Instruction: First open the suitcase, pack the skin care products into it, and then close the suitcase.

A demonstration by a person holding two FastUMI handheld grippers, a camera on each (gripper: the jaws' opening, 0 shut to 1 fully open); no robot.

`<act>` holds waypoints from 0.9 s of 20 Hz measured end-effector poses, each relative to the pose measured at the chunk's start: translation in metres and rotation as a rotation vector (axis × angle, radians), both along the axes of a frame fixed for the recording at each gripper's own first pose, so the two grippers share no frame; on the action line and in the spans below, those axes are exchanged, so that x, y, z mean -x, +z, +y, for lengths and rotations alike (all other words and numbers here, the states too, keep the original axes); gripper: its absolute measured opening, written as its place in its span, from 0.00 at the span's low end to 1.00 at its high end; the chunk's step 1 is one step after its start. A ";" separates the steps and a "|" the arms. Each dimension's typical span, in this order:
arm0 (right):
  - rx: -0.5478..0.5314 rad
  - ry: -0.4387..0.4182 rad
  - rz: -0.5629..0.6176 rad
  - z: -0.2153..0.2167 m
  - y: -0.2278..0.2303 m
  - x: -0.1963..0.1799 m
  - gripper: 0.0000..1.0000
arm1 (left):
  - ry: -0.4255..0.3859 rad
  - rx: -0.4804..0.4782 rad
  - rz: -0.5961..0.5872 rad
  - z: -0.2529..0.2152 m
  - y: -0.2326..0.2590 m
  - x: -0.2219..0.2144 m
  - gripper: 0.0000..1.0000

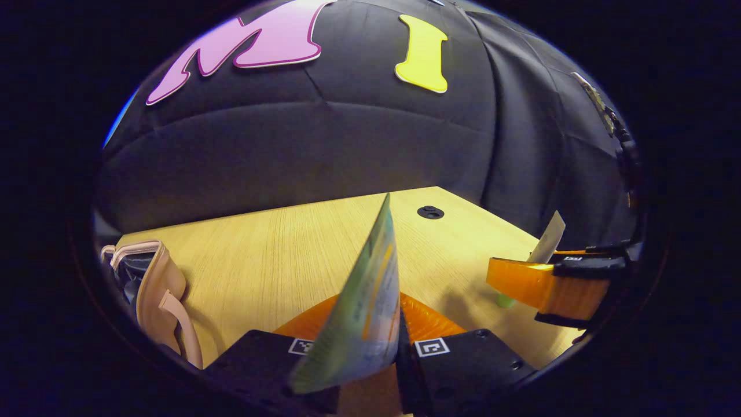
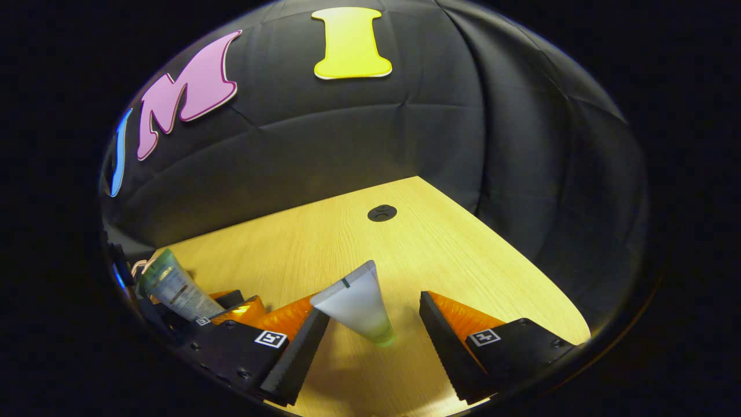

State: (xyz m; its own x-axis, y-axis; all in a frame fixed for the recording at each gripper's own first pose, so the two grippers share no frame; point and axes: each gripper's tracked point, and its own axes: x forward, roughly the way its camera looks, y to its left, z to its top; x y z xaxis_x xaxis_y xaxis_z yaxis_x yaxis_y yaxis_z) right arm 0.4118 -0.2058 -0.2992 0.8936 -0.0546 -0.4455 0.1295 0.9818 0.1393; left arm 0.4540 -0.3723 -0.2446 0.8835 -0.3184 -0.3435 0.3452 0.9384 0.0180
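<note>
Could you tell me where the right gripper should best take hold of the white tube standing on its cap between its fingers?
Probably low on the white tube, just above its green cap, where the body looks round and firm; the flat crimped end fans out on top. It already stands between the right gripper's open fingers, so closing level from both sides should do.

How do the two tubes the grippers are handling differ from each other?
The green printed tube is clamped between the left gripper's fingers; the pale frosted tube stands cap-down on the table between the right gripper's open fingers. The first is covered in print, the second nearly plain. Both are squeeze tubes.
</note>
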 end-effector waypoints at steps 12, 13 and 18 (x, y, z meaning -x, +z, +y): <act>0.137 0.080 0.014 0.013 -0.009 -0.003 0.29 | 0.048 0.006 0.000 0.058 -0.004 0.032 0.40; 0.148 0.097 -0.007 0.019 0.001 0.001 0.34 | 0.055 0.008 0.003 0.063 -0.005 0.035 0.40; 0.144 0.194 -0.099 0.070 0.057 0.032 0.28 | 0.094 0.084 -0.036 0.099 0.040 0.064 0.40</act>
State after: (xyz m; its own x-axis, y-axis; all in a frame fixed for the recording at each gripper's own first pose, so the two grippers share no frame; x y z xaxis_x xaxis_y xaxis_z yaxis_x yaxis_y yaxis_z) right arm 0.3799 -0.1358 -0.2424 0.9326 0.0654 -0.3550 -0.0703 0.9975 -0.0009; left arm 0.3896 -0.2736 -0.2050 0.9221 -0.2601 -0.2863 0.2563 0.9652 -0.0514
